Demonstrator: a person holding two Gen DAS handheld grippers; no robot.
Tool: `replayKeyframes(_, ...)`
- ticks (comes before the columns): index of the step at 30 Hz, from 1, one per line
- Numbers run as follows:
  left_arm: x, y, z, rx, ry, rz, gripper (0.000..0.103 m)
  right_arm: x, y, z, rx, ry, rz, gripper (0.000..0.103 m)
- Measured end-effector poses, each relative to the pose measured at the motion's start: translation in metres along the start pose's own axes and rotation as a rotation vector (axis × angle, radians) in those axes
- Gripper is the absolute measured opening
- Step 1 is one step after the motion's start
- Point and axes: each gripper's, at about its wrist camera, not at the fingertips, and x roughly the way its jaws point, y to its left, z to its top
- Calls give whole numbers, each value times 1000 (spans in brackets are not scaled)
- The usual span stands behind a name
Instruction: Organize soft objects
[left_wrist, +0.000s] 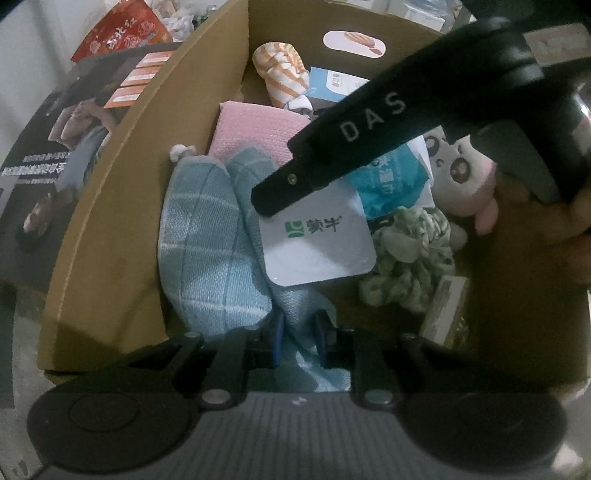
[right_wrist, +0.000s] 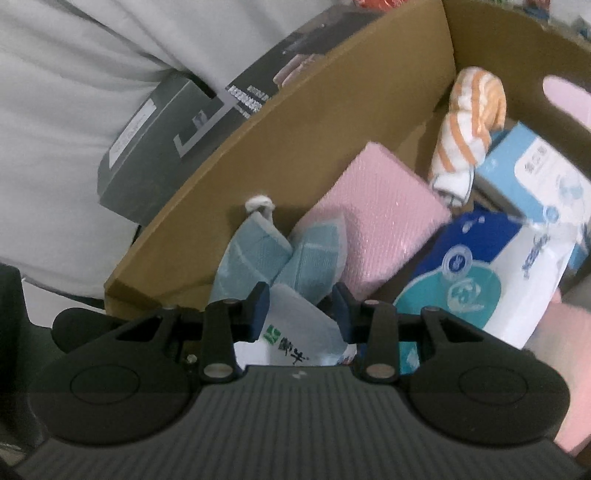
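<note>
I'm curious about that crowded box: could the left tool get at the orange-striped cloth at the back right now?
Probably not directly. The left tool is shut on the blue checked cloth, and the right tool crosses above the box between it and the orange-striped cloth.

The cardboard box (left_wrist: 110, 206) contains the cloth (left_wrist: 207, 251) at left, with the foam pad (left_wrist: 255, 129) behind it. The yogurt cup (left_wrist: 317, 247) lies beside the cloth, the rope toy (left_wrist: 410, 266) to its right.

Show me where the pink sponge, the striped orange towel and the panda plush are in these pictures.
pink sponge (right_wrist: 384, 206): right wrist view, middle of its textured top face.
striped orange towel (left_wrist: 282, 70): left wrist view, middle of the roll.
panda plush (left_wrist: 456, 166): left wrist view, its face.
</note>
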Motion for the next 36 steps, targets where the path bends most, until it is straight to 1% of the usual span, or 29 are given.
replayKeyframes(2,-2,-1,1,-5,-3,1,19,1,-5,1,28,2,13,39)
replayKeyframes(4,-9,-4,1,-2,-42,-15,21,4,-13,3,87,7,37,43)
replayKeyframes(6,-18,-10,1,19,-92,-40,35,8,-20,3,134,20,68,44)
replayKeyframes(8,-20,-16,3,36,-107,-42,38,9,-21,2,149,21,77,45)
replayKeyframes(11,-10,-19,9,18,-69,-42,37,7,-19,0,151,30,82,46)
replayKeyframes(13,-2,-16,12,-21,-42,-48,35,7,-21,-2,161,42,88,46)
replayKeyframes(16,-5,-11,12,-51,-42,-70,35,4,-18,-9,166,64,84,47)
replayKeyframes(20,-11,-6,8,-65,-34,-87,35,4,-15,-16,180,93,91,48)
replayKeyframes(25,-12,-8,6,-105,-9,-134,35,5,-14,-27,202,113,102,49)
replayKeyframes(30,-13,-12,4,-84,-23,-120,36,-5,-15,-34,205,131,93,49)
replayKeyframes(31,-16,-12,3,-83,-36,-119,37,-13,-19,-33,212,119,110,49)
replayKeyframes(32,-18,-13,2,-81,-52,-112,41,-24,-22,-27,208,79,118,49)
replayKeyframes(33,-23,-14,0,-76,-72,-105,45,-39,-26,-19,190,19,99,50)
replayKeyframes(35,-30,-14,-2,-69,-107,-104,50,-68,-35,-6,169,-100,30,52)
replayKeyframes(36,-33,-14,-3,-66,-128,-101,50,-80,-42,1,175,-140,-11,52)
